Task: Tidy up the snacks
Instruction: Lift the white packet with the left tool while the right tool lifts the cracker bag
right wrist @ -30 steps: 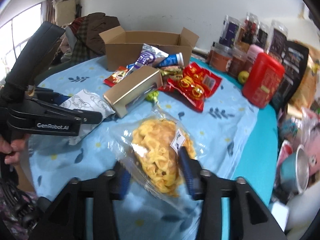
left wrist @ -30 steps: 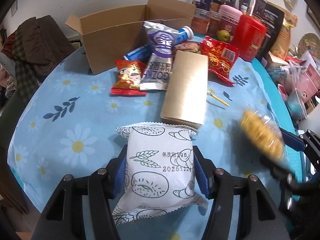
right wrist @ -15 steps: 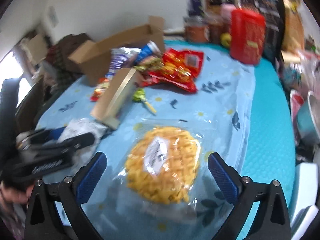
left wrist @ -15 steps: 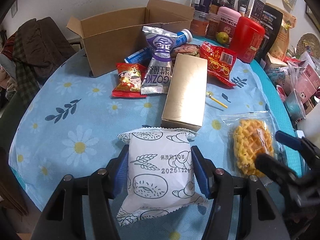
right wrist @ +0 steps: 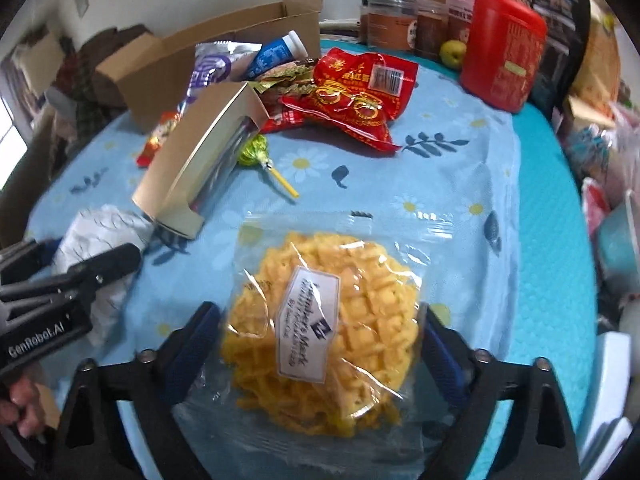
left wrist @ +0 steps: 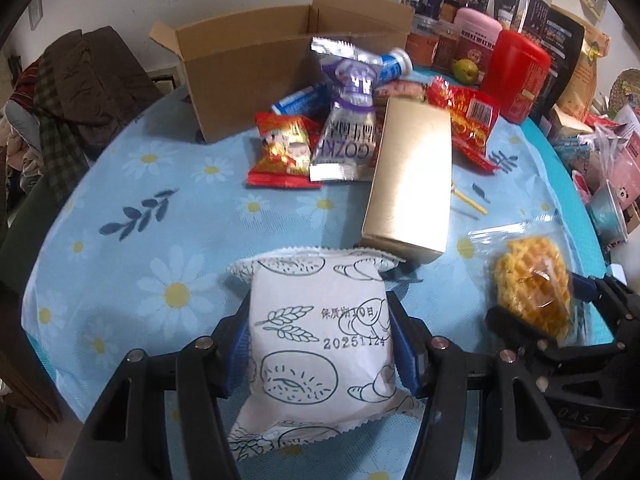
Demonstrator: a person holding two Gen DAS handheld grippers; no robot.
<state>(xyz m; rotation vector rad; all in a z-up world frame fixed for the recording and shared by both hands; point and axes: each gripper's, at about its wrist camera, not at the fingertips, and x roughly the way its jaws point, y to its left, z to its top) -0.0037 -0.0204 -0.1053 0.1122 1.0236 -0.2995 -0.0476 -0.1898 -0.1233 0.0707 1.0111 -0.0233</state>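
Nearest, the left claw [left wrist: 320, 344] is clamped on a white bread packet [left wrist: 320, 340], its blue pads pressing both sides, while the right claw [right wrist: 320, 344] straddles a clear bag of yellow waffle snack [right wrist: 320, 336] lying on the tabletop [right wrist: 460, 160]; its jaws have just been closing and whether the pads press the bag I cannot tell. Beyond both lies a gold box [left wrist: 412, 176], with a red snack pouch [left wrist: 284, 150] and a silver-purple pouch [left wrist: 348, 136] beside it. Farther back stands an open cardboard box [left wrist: 248, 72], with a red canister [right wrist: 502, 48] off to the right.
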